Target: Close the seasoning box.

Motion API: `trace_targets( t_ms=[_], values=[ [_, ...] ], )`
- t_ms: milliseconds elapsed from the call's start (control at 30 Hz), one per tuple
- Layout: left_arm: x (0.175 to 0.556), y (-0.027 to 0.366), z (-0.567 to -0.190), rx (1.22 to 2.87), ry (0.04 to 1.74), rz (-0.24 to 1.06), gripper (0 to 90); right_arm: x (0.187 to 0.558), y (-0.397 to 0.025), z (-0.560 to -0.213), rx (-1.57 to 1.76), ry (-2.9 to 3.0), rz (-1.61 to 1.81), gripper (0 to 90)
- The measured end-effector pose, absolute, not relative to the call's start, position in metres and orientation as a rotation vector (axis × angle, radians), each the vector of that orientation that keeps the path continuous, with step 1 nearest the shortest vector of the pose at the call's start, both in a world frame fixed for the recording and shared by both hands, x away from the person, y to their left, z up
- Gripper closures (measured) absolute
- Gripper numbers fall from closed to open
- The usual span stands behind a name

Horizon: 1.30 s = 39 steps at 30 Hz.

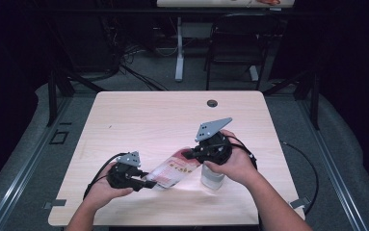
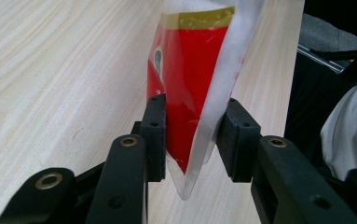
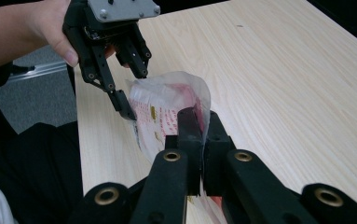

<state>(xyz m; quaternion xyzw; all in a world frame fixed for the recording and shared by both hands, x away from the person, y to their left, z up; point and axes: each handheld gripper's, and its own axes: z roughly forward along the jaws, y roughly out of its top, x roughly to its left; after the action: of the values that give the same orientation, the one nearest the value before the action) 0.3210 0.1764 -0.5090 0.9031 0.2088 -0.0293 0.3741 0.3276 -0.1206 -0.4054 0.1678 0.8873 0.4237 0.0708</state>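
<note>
Desk [image 1: 138, 115], pale wood, a grommet hole [image 1: 212, 103] near the far edge. Pouch [image 1: 172, 169], red and white print under clear plastic, held off the desk between both tongs near the front edge; contents not readable. Small bottle [image 1: 212, 177] stands just under the right hand [image 1: 237, 166], mostly hidden. Left tongs [image 2: 192, 140] part spread, the pouch's lower corner between the pads, left pad touching; the right gripper view shows them at the pouch's far end. Right tongs [image 3: 203, 135] pressed together, pinching the pouch's edge. Print too blurred to read.
</note>
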Motion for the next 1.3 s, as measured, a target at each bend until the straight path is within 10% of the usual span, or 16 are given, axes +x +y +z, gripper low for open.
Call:
trace_targets(
  t_ms=[1300],
  values=[
    [0.317, 0.191, -0.497, 2.316, 0.561, -0.085, 67.1, 0.322, -0.126, -0.418, 0.584, 2.637, 1.348, 89.3]
  ],
)
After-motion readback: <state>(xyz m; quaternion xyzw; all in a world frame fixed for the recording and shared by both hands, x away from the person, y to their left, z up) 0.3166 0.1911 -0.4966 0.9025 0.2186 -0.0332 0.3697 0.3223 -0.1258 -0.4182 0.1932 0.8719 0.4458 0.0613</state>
